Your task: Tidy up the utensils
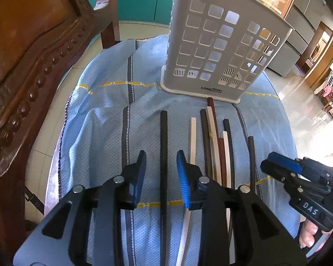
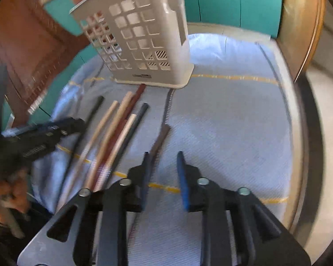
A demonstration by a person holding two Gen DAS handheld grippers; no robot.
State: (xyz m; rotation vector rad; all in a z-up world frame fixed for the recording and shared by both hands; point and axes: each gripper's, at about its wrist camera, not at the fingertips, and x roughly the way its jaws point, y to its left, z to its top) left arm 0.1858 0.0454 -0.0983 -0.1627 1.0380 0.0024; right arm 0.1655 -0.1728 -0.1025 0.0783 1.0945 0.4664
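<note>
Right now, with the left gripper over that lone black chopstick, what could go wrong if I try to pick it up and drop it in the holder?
1. The left gripper straddles the black chopstick without its pads touching it; closing off-centre could roll it on the wrinkled blue cloth.
2. The neighbouring white chopstick lies close beside the right-hand finger and may get nudged.
3. The utensil holder looks light; a knock might tip it.

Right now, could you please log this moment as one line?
left gripper: open, straddling black chopstick | right gripper: open, empty | white perforated plastic holder: upright
</note>
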